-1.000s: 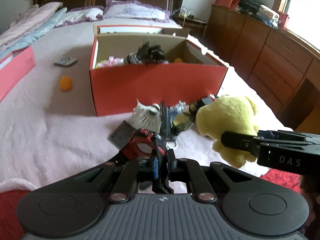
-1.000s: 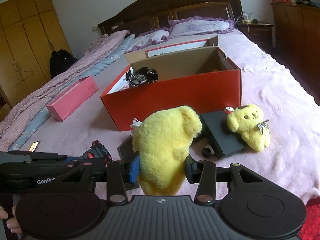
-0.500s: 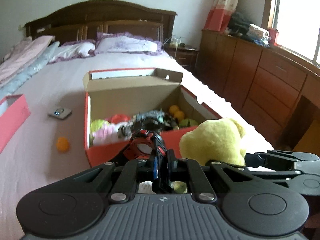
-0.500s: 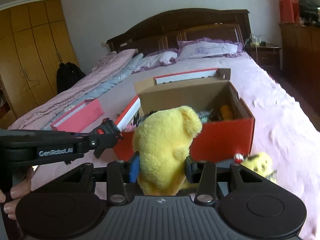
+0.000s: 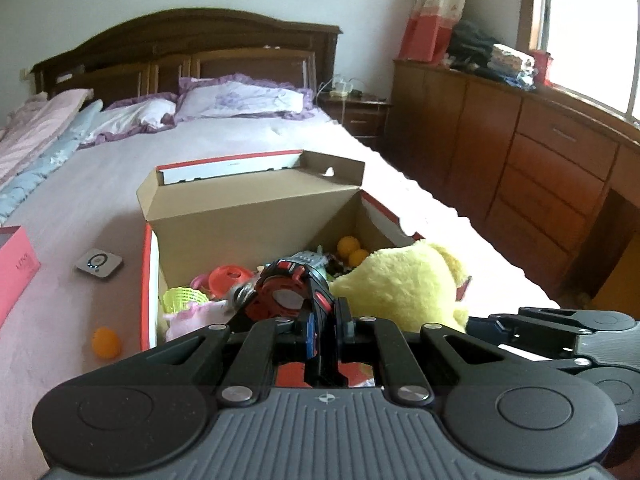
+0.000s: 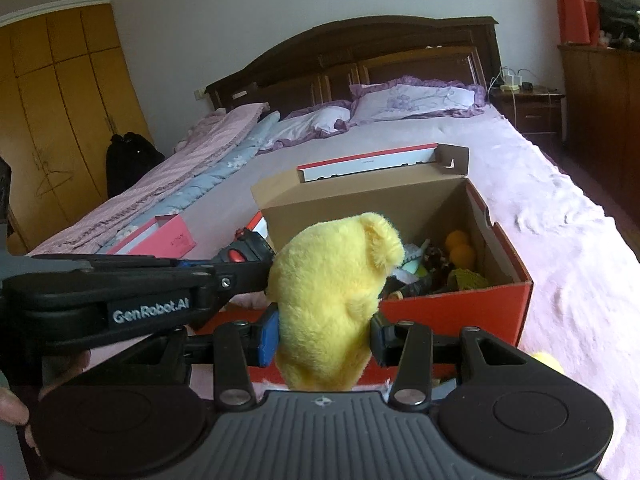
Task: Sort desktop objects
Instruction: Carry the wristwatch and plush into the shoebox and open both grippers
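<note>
An open red shoe box (image 5: 149,292) (image 6: 460,316) stands on the bed with several small toys inside. My left gripper (image 5: 324,320) is shut on a red and black watch (image 5: 284,298), held over the box's near wall. In the right wrist view the left gripper (image 6: 244,276) reaches in from the left with the watch (image 6: 244,252) at its tip. My right gripper (image 6: 324,332) is shut on a large yellow plush toy (image 6: 332,292), just before the box's front wall. That plush toy (image 5: 400,288) hangs right beside the watch.
On the pink bedcover left of the box lie an orange ball (image 5: 105,342), a small white device (image 5: 99,264) and a pink box (image 5: 14,268). A smaller yellow plush (image 6: 546,360) peeks out at lower right. Wooden drawers (image 5: 540,168) line the right side.
Both grippers have risen from the bedcover and moved forward to the box, carrying the watch and the plush toy. The items left on the bed have dropped out of sight.
</note>
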`<control>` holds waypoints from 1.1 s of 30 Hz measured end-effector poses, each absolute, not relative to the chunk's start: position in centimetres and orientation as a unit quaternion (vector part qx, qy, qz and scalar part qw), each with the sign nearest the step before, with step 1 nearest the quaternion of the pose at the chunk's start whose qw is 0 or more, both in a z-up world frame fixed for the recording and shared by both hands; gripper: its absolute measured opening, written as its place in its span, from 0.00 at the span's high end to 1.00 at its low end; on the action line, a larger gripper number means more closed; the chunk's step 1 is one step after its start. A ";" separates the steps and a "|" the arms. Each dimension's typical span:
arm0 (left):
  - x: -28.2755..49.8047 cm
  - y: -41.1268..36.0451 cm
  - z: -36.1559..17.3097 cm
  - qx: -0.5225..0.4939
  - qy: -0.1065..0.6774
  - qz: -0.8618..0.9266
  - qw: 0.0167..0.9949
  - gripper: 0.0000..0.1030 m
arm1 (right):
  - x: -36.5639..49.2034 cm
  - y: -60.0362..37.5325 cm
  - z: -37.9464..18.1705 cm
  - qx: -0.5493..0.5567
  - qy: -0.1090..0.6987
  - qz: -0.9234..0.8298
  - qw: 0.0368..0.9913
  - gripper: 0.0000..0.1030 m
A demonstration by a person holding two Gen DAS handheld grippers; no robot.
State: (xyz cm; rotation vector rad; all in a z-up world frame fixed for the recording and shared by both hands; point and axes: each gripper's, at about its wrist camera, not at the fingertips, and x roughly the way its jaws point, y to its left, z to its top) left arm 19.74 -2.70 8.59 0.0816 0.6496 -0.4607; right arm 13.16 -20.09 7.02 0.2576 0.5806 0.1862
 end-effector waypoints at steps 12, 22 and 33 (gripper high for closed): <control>24.3 -3.2 7.8 0.046 0.326 -0.209 0.921 0.87 | 19.3 -20.2 5.9 0.113 0.293 0.083 0.946 0.55; 27.8 -4.0 7.0 0.060 0.329 -0.161 0.929 0.26 | 24.7 -19.9 4.6 0.098 0.315 0.052 0.943 0.50; 26.8 -4.5 8.4 0.070 0.324 -0.139 0.933 0.08 | 23.9 -20.2 5.1 0.098 0.302 0.043 0.947 0.35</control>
